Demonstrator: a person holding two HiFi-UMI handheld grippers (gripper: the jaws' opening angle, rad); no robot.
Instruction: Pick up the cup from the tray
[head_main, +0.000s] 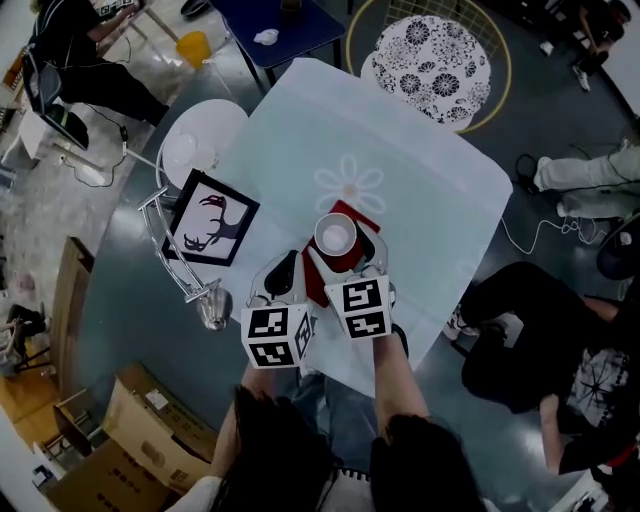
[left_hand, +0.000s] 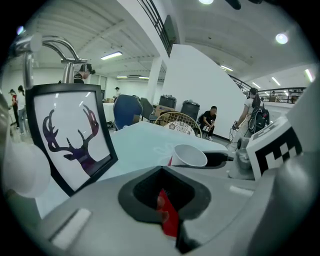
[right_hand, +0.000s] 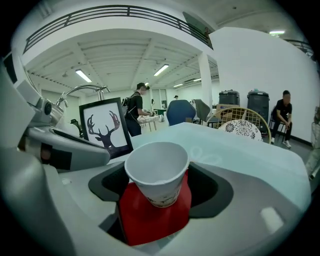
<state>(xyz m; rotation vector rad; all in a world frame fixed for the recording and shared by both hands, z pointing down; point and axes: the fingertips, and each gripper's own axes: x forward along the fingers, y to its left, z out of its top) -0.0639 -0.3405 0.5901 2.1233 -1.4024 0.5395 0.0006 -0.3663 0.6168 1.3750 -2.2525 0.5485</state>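
Pale glass table filled our head view, and the white cup stood on a red tray near its six o'clock edge. Our right gripper had its jaws apart around the cup. Our left gripper, at the cup's eight o'clock, was pinching the tray's edge. A deer picture lay at nine o'clock.

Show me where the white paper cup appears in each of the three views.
Head view: cup at the centre of the picture.
Left gripper view: cup slightly right of and below centre.
Right gripper view: cup low centre, very near.
Shared landmark: the deer picture, left of the cup in all three.
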